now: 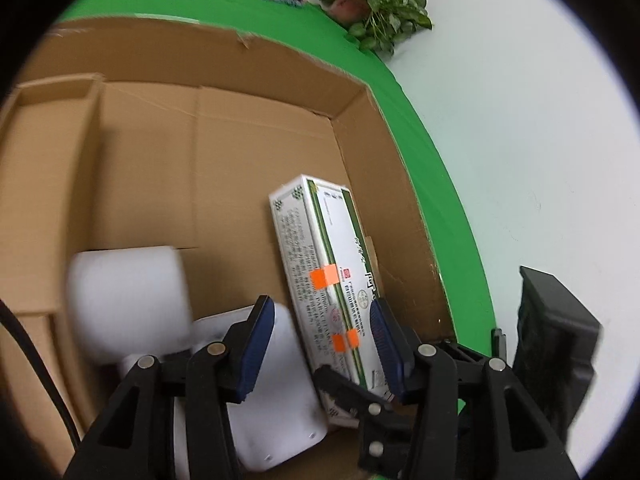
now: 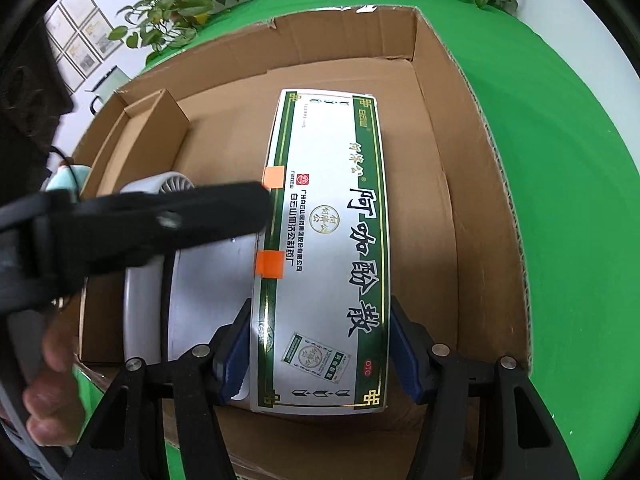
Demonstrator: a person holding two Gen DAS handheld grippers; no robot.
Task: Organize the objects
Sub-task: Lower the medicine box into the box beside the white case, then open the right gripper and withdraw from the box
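The long white-and-green printed carton (image 2: pixel 320 256) is being gripped by the right gripper (image 2: pixel 320 354) w/ both blue pads at its sides, inside the open brown cardboard box (image 2: pixel 472 208). The left gripper (image 1: pixel 320 344) is being held part-open, nothing clamped, above a white plastic device (image 1: pixel 280 392).

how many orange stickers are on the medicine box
2 in view, both along the left edge of the medicine box: one orange sticker near its middle, the other nearer the camera. More may be hidden on unseen sides.
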